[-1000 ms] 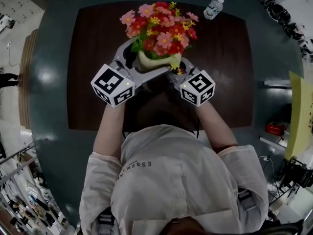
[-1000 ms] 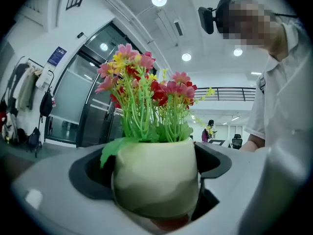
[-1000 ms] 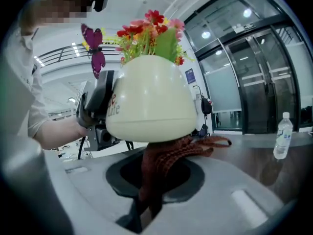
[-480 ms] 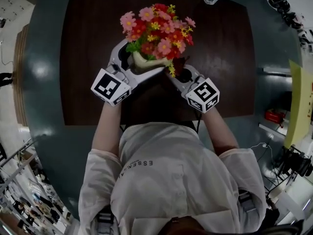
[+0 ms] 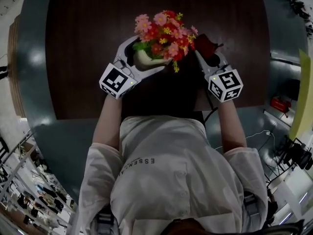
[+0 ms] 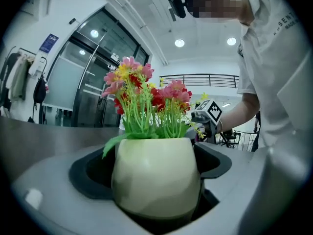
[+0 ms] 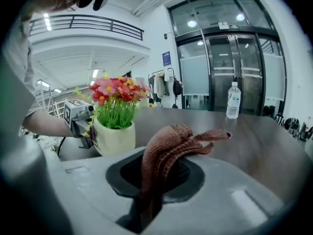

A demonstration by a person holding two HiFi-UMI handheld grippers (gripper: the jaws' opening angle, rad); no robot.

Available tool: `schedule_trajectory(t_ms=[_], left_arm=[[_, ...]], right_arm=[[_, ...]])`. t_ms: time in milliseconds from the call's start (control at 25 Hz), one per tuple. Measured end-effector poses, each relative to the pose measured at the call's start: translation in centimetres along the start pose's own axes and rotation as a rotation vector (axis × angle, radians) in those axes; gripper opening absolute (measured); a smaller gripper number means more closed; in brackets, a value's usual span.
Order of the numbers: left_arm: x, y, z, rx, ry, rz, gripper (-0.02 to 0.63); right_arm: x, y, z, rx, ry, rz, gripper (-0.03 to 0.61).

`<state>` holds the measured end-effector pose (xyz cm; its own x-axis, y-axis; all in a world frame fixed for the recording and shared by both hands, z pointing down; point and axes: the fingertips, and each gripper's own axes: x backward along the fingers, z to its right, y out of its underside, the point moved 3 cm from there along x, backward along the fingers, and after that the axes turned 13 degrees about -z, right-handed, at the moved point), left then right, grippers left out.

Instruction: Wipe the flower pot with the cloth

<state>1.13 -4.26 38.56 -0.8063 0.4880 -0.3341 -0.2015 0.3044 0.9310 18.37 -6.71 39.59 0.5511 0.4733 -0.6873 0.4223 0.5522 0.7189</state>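
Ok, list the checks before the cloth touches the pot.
1. Left gripper shut on pot: ok.
2. Right gripper shut on cloth: ok.
3. Cloth against pot: not ok, they are apart.
4. Pot upright: ok.
5. Bottle out of the way: ok, far back on the table.
6. Pot resting on table: cannot tell.

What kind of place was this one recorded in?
Probably an office building's lobby: tall glass doors, an upper balcony railing, and recessed ceiling lights.
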Motion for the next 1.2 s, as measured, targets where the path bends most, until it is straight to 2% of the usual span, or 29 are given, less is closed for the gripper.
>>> schedule_trajectory(t_ms=[240,360,560,680,760,880,960,1040,1080,1120,1200], left_arm=[[1.2,2.2,-1.2,-0.033,-0.025,-0.046,0.534],[0.7,2.9,-1.5,-0.023,-0.036,-0.052,0.534],[-0.4,3.6,-1.9,-0.061,-0.025,-0.114,0.538],[-0.8,4.2,-1.9,-0.034,-0.032,-0.166,0.543],[-0.1,4.9,-2.0,0.0,-0.042,-0.205,0.614],[1.9,5.5,-1.4,0.075,-0.048,-0.211,0.63],[3.5,5.6,-1.0,0.112,-0.092,-0.203,0.629],[6.5,5.6,-1.3,0.109,-0.235,-0.201,0.623],[8.6,5.2,-1.4,0.088,-0.332,-0.197,0.557],[10.6,4.5,-1.3,0.058,-0.425,-0.185,0.423],[14.0,1.8,-0.2,-0.016,-0.564,-0.132,0.272]], right_arm=[[-1.5,-0.8,-1.6,0.025,-0.009,0.019,0.052],[-1.5,-0.2,-0.7,0.05,0.008,0.023,0.051],[-1.3,0.3,0.6,0.028,0.019,0.02,0.051],[-0.9,0.5,0.6,0.007,0.026,0.012,0.051],[-0.5,0.2,-0.5,-0.011,0.036,0.012,0.052],[0.7,-0.5,-2.2,-0.042,0.066,0.019,0.051],[1.9,-0.6,-2.7,-0.076,0.094,0.032,0.052],[3.3,-0.5,-3.8,-0.094,0.116,0.055,0.052],[3.9,-0.4,-4.8,-0.092,0.113,0.072,0.051],[4.5,-0.3,-6.0,-0.082,0.1,0.093,0.052],[5.6,-0.1,-8.2,-0.047,0.075,0.128,0.052]])
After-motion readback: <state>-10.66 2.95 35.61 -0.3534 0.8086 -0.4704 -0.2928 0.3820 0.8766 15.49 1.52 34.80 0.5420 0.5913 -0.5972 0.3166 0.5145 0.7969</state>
